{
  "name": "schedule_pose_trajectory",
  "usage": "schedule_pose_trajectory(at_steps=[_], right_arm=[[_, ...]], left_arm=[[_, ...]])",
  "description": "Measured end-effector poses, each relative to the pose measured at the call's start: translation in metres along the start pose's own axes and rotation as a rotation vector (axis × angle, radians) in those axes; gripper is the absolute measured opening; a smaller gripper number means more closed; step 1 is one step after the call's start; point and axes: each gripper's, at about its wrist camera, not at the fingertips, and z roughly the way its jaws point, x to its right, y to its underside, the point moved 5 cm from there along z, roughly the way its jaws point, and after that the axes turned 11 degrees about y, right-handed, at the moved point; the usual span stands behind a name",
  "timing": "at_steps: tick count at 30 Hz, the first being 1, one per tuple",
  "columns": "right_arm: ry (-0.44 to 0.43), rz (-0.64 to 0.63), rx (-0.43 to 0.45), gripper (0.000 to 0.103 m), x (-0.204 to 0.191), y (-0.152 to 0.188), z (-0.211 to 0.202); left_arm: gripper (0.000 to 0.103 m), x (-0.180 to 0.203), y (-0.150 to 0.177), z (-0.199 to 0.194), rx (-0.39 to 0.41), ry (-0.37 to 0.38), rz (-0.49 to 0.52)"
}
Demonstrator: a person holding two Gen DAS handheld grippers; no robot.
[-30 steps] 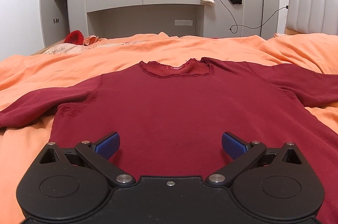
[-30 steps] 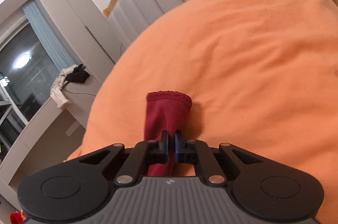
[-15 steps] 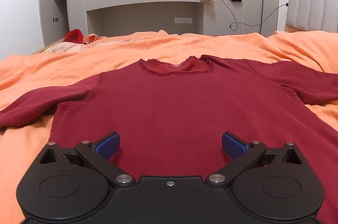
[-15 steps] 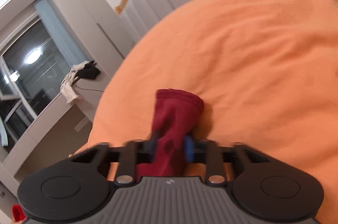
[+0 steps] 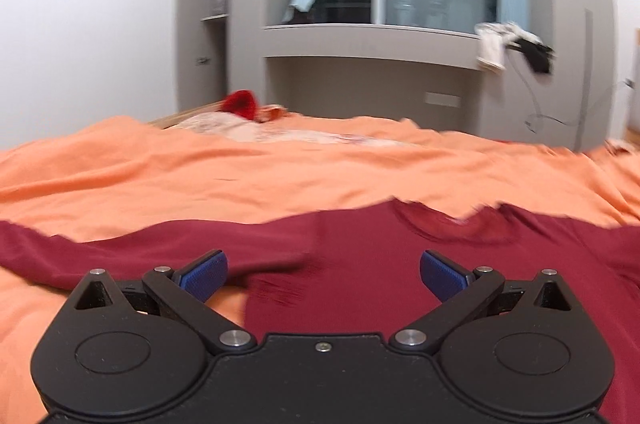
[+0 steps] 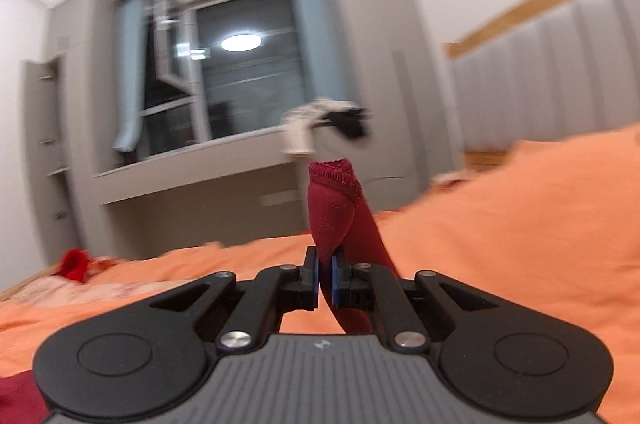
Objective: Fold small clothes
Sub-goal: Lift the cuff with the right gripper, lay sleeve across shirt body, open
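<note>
A dark red long-sleeved top (image 5: 400, 264) lies flat on the orange bedsheet (image 5: 240, 176), neckline facing away. My left gripper (image 5: 323, 274) is open and empty, low over the top's left shoulder, with its left sleeve (image 5: 100, 256) stretching out to the left. My right gripper (image 6: 325, 278) is shut on the cuff end of the right sleeve (image 6: 334, 200) and holds it lifted above the bed, the cuff standing up past the fingers.
A grey padded headboard (image 6: 560, 72) stands at the right. A grey window ledge unit (image 5: 372, 44) with draped clothes (image 5: 512, 44) lies beyond the bed. A red item (image 5: 240, 102) sits at the bed's far left edge.
My right gripper has lifted the sleeve cuff off the bed and swung left toward the window. My left gripper has shifted left and tilted up, now over the top's left shoulder.
</note>
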Motion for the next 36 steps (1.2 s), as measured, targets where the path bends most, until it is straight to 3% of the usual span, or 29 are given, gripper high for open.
schedule_pose_trajectory(at_steps=[4, 9, 18, 28, 36], right_arm=[[-0.157, -0.066, -0.031, 0.007, -0.067, 0.003, -0.009], [-0.332, -0.203, -0.070, 0.007, -0.136, 0.022, -0.034], [-0.553, -0.459, -0.118, 0.006, -0.228, 0.076, -0.095], [-0.647, -0.760, -0.222, 0.007, -0.249, 0.154, -0.143], [-0.742, -0.920, -0.168, 0.022, -0.263, 0.176, -0.191]], left_arm=[[0.102, -0.035, -0.007, -0.003, -0.004, -0.085, -0.116], [0.102, -0.067, -0.013, -0.007, 0.002, -0.138, -0.226], [0.102, -0.084, -0.019, -0.011, 0.019, -0.152, -0.298], [0.102, -0.090, -0.020, -0.010, 0.021, -0.151, -0.321], [0.102, -0.085, -0.017, -0.007, 0.004, -0.143, -0.306]])
